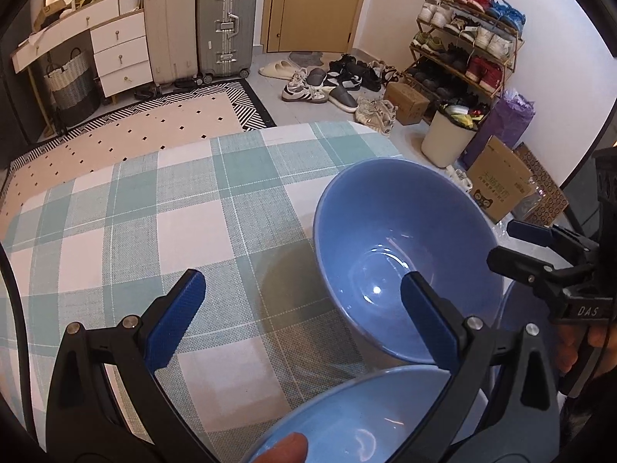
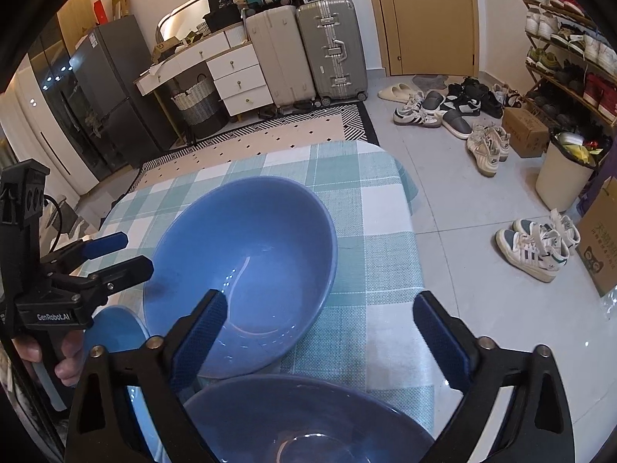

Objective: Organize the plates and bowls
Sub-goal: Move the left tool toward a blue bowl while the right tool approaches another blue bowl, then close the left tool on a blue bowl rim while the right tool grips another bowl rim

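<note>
A large blue bowl [image 1: 405, 247] [image 2: 246, 247] sits tilted on the table's checked cloth [image 1: 154, 212] [image 2: 378, 231]. A second blue bowl [image 1: 358, 420] [image 2: 304, 420] lies nearer, at the bottom of both views. A pale blue plate [image 2: 115, 332] shows beside them. My left gripper [image 1: 306, 316] [image 2: 119, 254] is open at the big bowl's left side, its right finger [image 1: 428, 324] over the bowl's near wall. My right gripper [image 2: 322, 339] [image 1: 516, 247] is open at the bowl's right side; its left finger [image 2: 200, 339] overlaps the bowl's inside and its pads press on nothing.
The table's rounded far edge [image 2: 401, 169] drops to a tiled floor with loose shoes [image 2: 532, 247], a white bin [image 2: 563, 181], a cardboard box [image 1: 497, 185] and a shoe rack [image 1: 462, 46]. Suitcases [image 2: 331, 50], drawers and a patterned rug [image 1: 154, 119] lie beyond. A person's hand [image 2: 65, 359] holds the left gripper.
</note>
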A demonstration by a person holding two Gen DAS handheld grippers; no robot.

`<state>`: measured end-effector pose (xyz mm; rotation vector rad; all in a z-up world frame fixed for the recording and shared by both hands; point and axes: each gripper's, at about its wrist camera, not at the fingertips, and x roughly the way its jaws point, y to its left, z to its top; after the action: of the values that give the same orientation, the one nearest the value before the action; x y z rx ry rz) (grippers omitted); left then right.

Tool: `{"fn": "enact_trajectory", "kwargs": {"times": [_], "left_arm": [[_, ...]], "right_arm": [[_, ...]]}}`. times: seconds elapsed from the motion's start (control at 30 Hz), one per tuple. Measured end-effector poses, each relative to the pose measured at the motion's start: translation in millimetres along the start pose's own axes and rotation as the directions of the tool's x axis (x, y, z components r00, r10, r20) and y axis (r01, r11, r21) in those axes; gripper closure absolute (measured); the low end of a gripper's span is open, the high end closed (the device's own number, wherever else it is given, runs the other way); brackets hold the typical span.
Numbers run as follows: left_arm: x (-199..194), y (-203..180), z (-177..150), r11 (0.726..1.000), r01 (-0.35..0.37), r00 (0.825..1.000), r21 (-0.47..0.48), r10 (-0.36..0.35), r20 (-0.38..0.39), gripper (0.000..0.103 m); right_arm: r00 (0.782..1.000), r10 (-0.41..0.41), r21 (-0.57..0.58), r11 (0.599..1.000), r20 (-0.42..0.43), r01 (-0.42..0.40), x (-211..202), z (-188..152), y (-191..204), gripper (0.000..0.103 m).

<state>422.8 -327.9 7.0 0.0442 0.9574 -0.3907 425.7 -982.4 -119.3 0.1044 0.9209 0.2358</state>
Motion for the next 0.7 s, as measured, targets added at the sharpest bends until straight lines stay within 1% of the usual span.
{"fn": "enact_trajectory", "kwargs": {"times": [0.07,0.13,0.17,0.23,0.33,0.37,0.4,0.43,0.47,0.5,0.53,0.6,0.63,0.67,0.7], "left_arm": [[4.2,-2.2,1.1,1.000,-0.017,1.000,0.007,0.017,-0.016,0.002],[9.9,-1.7,3.1,1.000,-0.004,0.999,0.001,0.004,-0.033,0.003],[10.4,-2.2,3.4,1.000,0.004,0.999,-0.006,-0.004,-0.041,0.005],[14.6,-0.1,4.7,1.000,0.020,0.998,-0.022,-0.021,-0.055,0.011],[17.0,-1.5,4.5,0.999,0.040,0.996,-0.027,-0.042,-0.073,0.025],[17.8,-3.5,4.1,0.999,0.047,0.995,-0.022,-0.049,-0.081,0.031],[17.5,-6.2,3.6,0.998,0.054,0.995,-0.017,-0.055,-0.088,0.036],[19.3,-7.7,3.5,0.998,0.063,0.994,-0.013,-0.064,-0.093,0.039],[19.2,-9.9,2.8,0.997,0.071,0.993,-0.009,-0.071,-0.096,0.045],[19.8,-11.7,2.3,0.997,0.079,0.992,-0.005,-0.079,-0.095,0.052],[21.0,-13.7,1.8,0.996,0.084,0.992,0.002,-0.083,-0.098,0.054],[20.7,-18.8,0.8,0.996,0.090,0.991,0.018,-0.088,-0.099,0.068],[20.6,-21.6,0.4,0.995,0.093,0.991,0.028,-0.089,-0.098,0.070],[19.5,-24.3,-0.1,0.995,0.097,0.991,0.037,-0.093,-0.095,0.074],[18.9,-26.9,-0.4,0.994,0.095,0.992,0.047,-0.091,-0.092,0.075]], "right_arm": [[1.000,0.004,0.000,1.000,-0.016,-0.004,5.9,1.3,0.4,0.023],[1.000,0.009,-0.002,1.000,-0.029,-0.009,10.8,1.6,1.3,0.026],[0.999,0.020,-0.004,1.000,-0.036,-0.020,13.3,1.5,2.0,0.030],[0.998,0.024,-0.008,1.000,-0.050,-0.025,16.8,0.3,3.8,0.034],[0.998,0.028,-0.008,1.000,-0.052,-0.029,19.0,-0.5,4.8,0.038],[0.998,0.032,-0.009,0.999,-0.051,-0.033,19.1,-0.6,5.1,0.044],[0.998,0.033,-0.013,0.999,-0.051,-0.034,19.0,-0.8,5.7,0.047],[0.998,0.028,-0.018,0.999,-0.047,-0.029,18.9,-1.0,6.5,0.047],[0.999,0.026,-0.022,0.999,-0.045,-0.027,18.5,-0.4,7.1,0.047],[0.999,0.024,-0.025,0.999,-0.045,-0.025,18.5,-0.3,7.6,0.052],[0.999,0.021,-0.030,0.999,-0.046,-0.023,18.9,-0.4,8.8,0.055],[0.999,0.012,-0.038,0.999,-0.046,-0.014,19.0,-0.6,10.8,0.062],[0.999,0.006,-0.041,0.999,-0.045,-0.008,18.9,-0.8,11.6,0.064],[0.999,0.002,-0.043,0.999,-0.046,-0.004,19.1,-1.0,12.3,0.068],[0.999,-0.003,-0.046,0.999,-0.049,0.001,19.5,-1.2,13.1,0.068]]}}
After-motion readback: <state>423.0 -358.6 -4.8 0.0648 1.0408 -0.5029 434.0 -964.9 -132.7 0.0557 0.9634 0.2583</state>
